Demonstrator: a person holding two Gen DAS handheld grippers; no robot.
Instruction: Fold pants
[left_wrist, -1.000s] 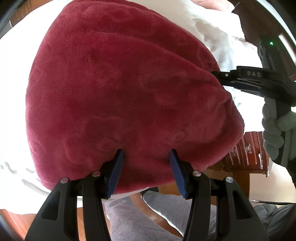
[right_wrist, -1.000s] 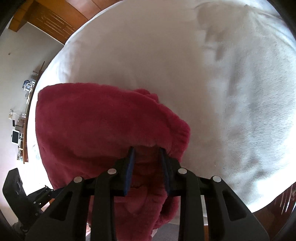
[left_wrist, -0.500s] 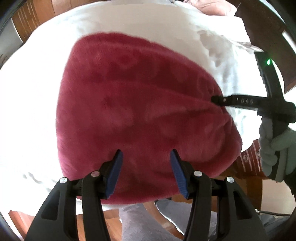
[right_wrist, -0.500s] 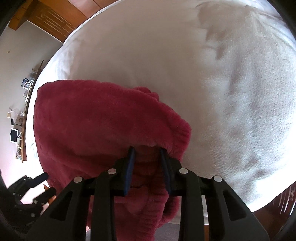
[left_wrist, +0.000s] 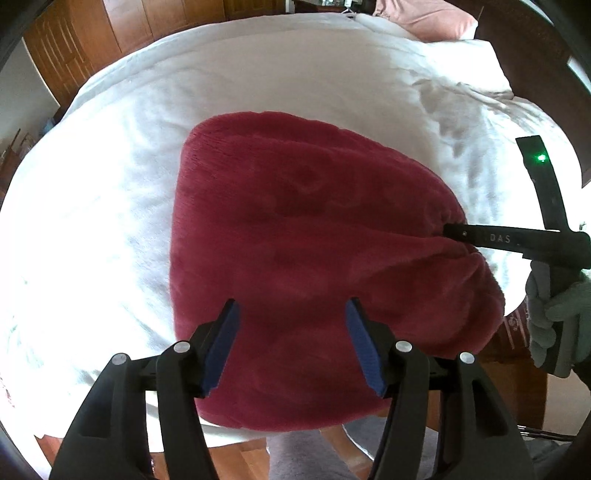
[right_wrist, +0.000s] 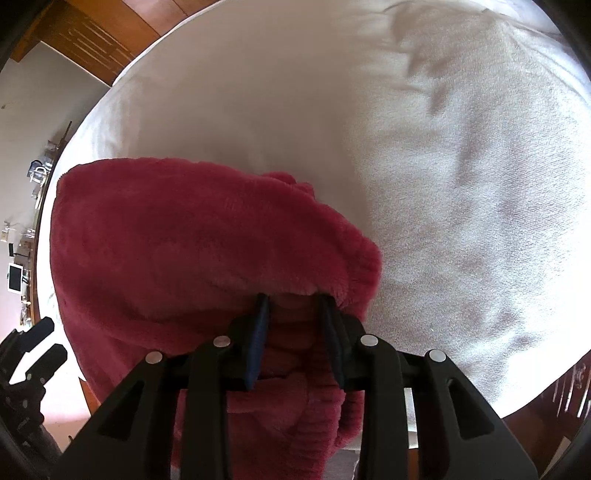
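Lifted clear, left claw spreading, empty; right claw, marked "DAS", pinches pants.

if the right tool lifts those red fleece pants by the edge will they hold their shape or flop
Probably flop: the pants already bunch into soft folds where the right tool pinches their edge. Likely light for their bulk, since they look like plush, fluffy fleece. They probably won't slip much, as the pile should cling to the white blanket.
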